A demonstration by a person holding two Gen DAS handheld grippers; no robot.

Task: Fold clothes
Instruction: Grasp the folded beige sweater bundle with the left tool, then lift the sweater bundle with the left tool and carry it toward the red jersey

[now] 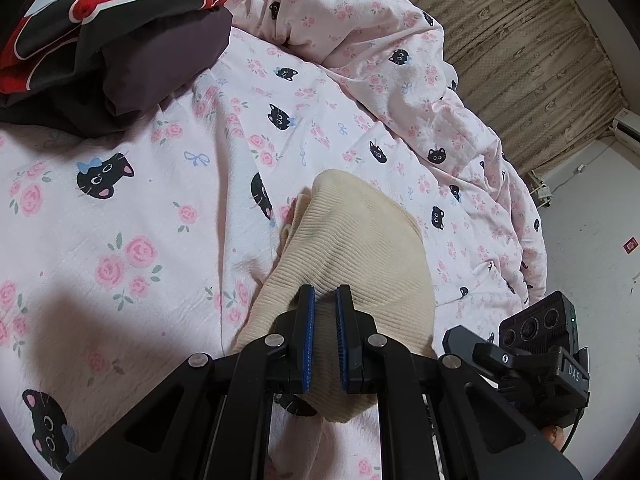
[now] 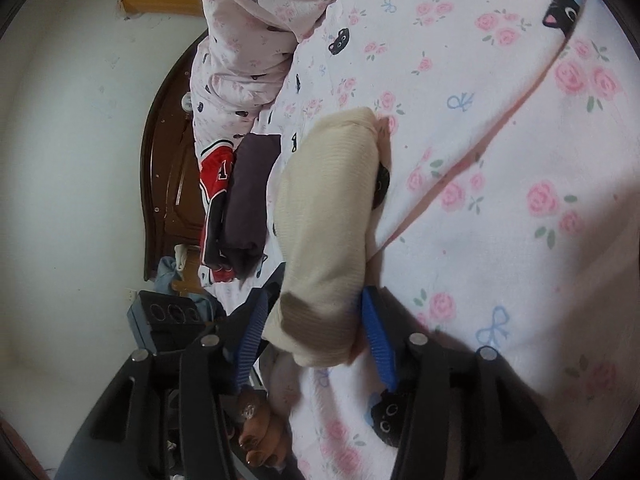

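A cream ribbed knit garment (image 1: 352, 248) lies folded in a narrow bundle on the pink cat-print bedsheet (image 1: 120, 208). My left gripper (image 1: 325, 296) hovers over its near end, blue pads a narrow gap apart, nothing visibly pinched between them. In the right wrist view the same garment (image 2: 324, 208) runs away from me, and my right gripper (image 2: 316, 308) stands wide open with its blue pads on either side of the garment's near end. The right gripper's body (image 1: 540, 344) shows at the right of the left wrist view.
A stack of folded clothes, red-and-black on dark purple (image 1: 108, 40), lies at the head of the bed and shows in the right wrist view (image 2: 236, 208) too. A rumpled pink quilt (image 1: 360, 40) is piled beside it. A wooden headboard (image 2: 168, 168) and white wall lie beyond.
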